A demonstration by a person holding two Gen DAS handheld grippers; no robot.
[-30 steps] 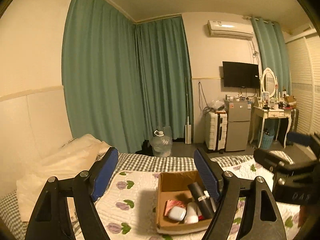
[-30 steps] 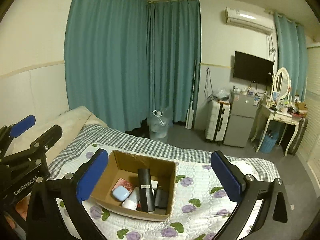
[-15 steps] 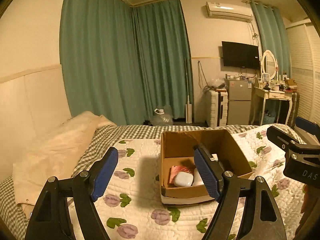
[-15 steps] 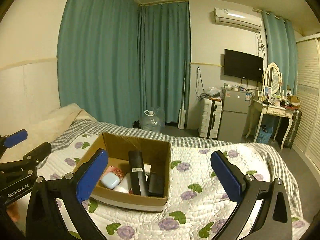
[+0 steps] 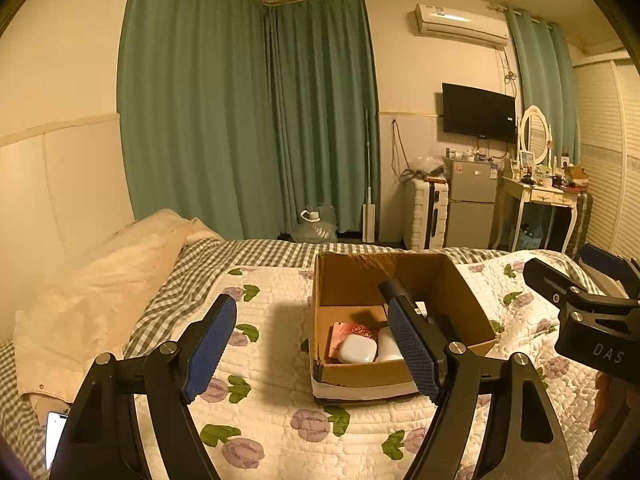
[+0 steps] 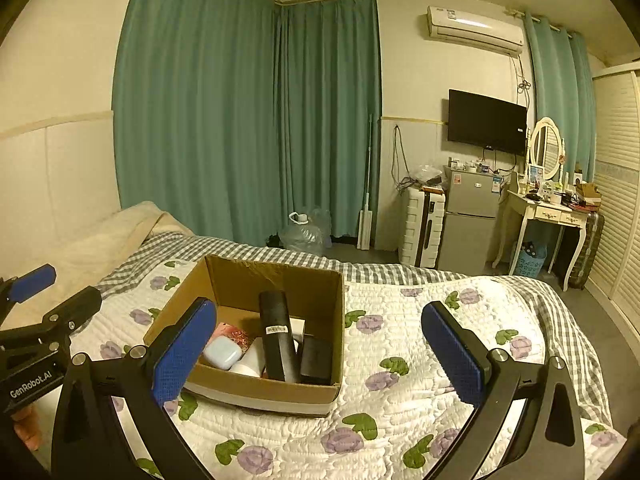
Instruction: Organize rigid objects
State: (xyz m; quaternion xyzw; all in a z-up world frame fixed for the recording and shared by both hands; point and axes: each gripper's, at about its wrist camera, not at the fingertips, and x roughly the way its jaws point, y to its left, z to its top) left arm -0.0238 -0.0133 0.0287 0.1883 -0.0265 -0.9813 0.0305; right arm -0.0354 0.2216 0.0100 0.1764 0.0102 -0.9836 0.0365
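A bedroom with teal curtains (image 6: pixel 248 120), a wall-mounted television (image 6: pixel 486 122), an air conditioner (image 6: pixel 474 28) and a small grey fridge (image 6: pixel 468 220) forms the backdrop; in the foreground a bed carries a white quilt (image 6: pixel 400 400) printed with purple flowers over a grey checked sheet (image 6: pixel 400 270), with a cream pillow (image 5: pixel 100 280) at the head end. An open cardboard box (image 6: pixel 256 390) sits on the quilt toward the pillow side of the bed's middle, well in from every edge. Inside it stand or lean a black cylinder (image 6: pixel 278 336) with a white label, a black rectangular case (image 6: pixel 316 358) just beside it against the box's right wall, a pale blue earbud case (image 6: pixel 222 352), a white rounded container (image 6: pixel 250 362) and a pink patterned packet (image 5: pixel 352 330) near the left wall.

The left gripper (image 5: pixel 312 344) hovers above the quilt with its blue-padded fingers (image 5: pixel 208 344) spread wide and holding nothing, its right finger in front of the box's interior. The right gripper (image 6: pixel 320 354) is likewise spread wide and empty, its left finger overlapping the box's near left corner in that view.

Compared with half a second ago, both cameras have edged closer: the box fills slightly more of each view, and in the left wrist view the cylinder's top now shows above the right finger. The contents of the box lie as they did then. Both grippers' fingers remain as far apart as before.
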